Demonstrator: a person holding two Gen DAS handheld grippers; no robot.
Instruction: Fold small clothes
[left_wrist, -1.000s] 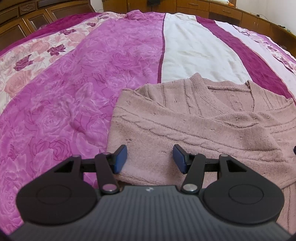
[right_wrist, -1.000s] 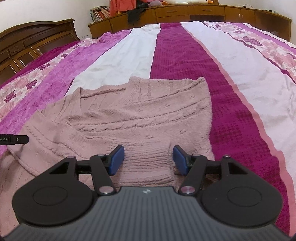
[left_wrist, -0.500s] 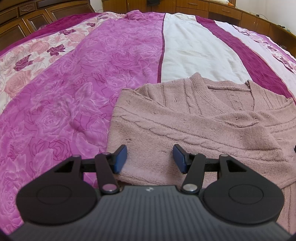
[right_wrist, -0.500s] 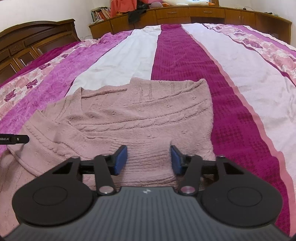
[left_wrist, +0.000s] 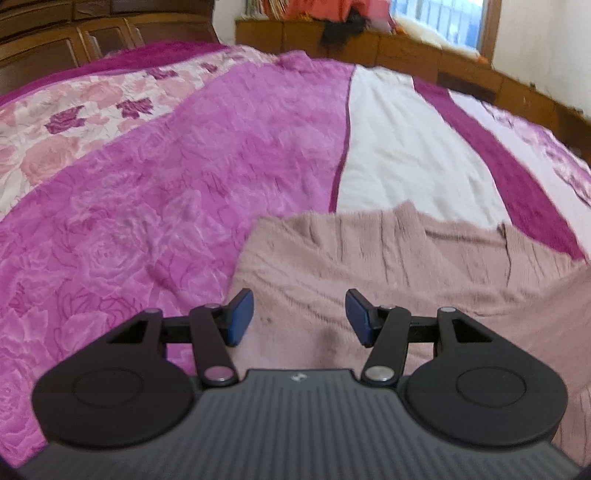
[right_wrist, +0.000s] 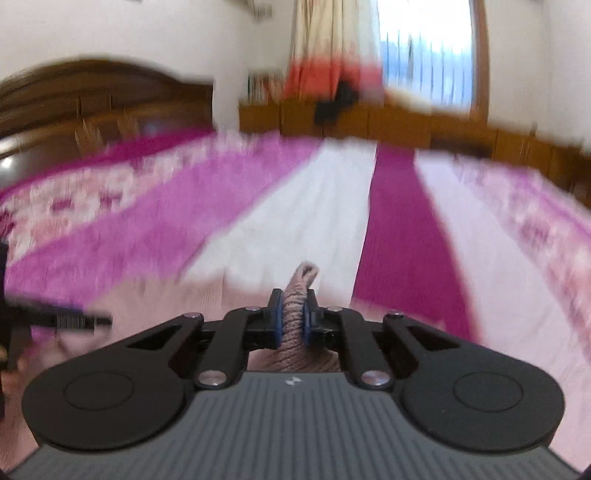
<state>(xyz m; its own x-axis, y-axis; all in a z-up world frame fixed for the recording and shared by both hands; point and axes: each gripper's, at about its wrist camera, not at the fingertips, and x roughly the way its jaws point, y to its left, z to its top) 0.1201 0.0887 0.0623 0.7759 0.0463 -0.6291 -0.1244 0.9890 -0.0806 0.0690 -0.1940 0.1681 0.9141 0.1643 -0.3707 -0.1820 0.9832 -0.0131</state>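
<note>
A dusty-pink cable-knit sweater (left_wrist: 369, 266) lies flat on the bed with its sleeves folded across the body. My left gripper (left_wrist: 299, 314) hovers open over the sweater's near left part, with nothing between its blue pads. In the blurred right wrist view, my right gripper (right_wrist: 294, 317) has its jaws closing tight on a bunched fold of the sweater (right_wrist: 304, 273). The blue pads press that fold from both sides and it pokes up past the fingertips, lifted off the bed.
The bedspread (left_wrist: 184, 184) has magenta, white and floral stripes and stretches wide on every side. A dark wooden headboard (left_wrist: 55, 44) stands at the back left. A low wooden cabinet (left_wrist: 406, 48) with clothes on it runs under a window. A black part of the other gripper (right_wrist: 66, 321) shows at left.
My right gripper shut on the sweater's near edge and rose with it, its view tipping up toward the wall. My left gripper stayed open over the sweater, tilting up a little.
</note>
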